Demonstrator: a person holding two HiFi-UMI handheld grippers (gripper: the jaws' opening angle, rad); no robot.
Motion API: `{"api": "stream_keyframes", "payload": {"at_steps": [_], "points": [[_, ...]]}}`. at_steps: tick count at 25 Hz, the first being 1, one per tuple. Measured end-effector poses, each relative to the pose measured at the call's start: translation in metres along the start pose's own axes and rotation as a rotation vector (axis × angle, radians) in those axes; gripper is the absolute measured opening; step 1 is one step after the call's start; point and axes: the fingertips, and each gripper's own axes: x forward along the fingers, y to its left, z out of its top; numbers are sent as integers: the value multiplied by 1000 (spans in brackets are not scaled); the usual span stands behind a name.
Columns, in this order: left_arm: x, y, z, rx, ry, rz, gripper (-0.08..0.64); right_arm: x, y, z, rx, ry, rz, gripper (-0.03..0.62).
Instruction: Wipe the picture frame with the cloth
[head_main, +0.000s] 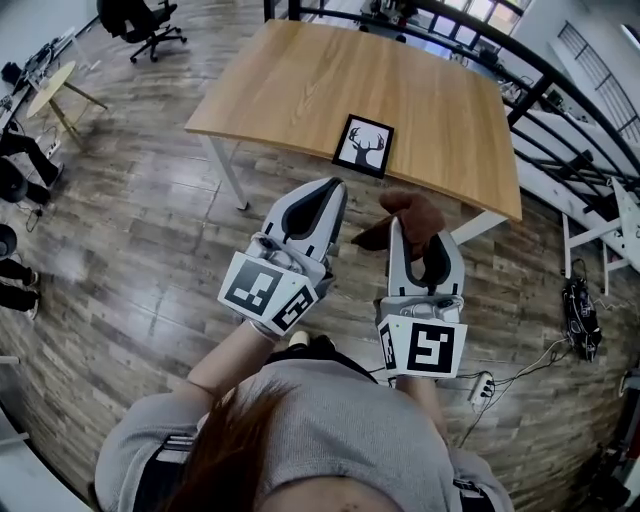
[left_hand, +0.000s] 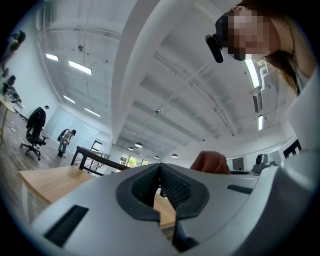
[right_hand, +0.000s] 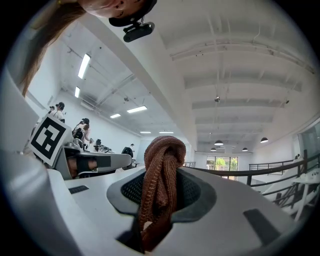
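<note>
- Gripping a rust-brown knitted cloth (right_hand: 162, 155) in the right hand-held gripper (right_hand: 160, 189): jaws pressing tight on the bunched fabric, with a fold poking up past the tips.
- Holding the left hand-held gripper (left_hand: 160, 172) fully closed, ribbed pads meeting, nothing between them.
- Hovering both hand-held grippers side by side in the air, just in front of the person's grey top, above the grey-brown wood-plank floor (head_main: 150, 230) and short of the tabletop edge.
- Pointing both roughly toward the tabletop, left one tilted slightly upward.
- Spotting the small black-rimmed picture frame with a white deer-head print (head_main: 364, 146) lying flat near the front edge of the light wooden rectangular tabletop (head_main: 300, 80), apart from the cloth and both hand-held grippers.
- Not yet touching cloth to frame.
- Noting a black wheeled office chair (head_main: 145, 25) on the floor, well off to the far left.
</note>
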Motion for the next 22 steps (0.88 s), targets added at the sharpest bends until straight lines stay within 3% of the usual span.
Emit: {"api": "stream_keyframes", "payload": {"at_steps": [11, 19, 22], "points": [[-8, -30, 5, 11, -21, -12, 6, -24, 8, 11, 6, -21, 35, 133], [-18, -35, 6, 91, -2, 24, 6, -35, 11, 14, 9, -29, 38, 133], [-21, -33, 6, 85, -3, 34, 6, -36, 13, 17, 19, -34, 41, 133]]}}
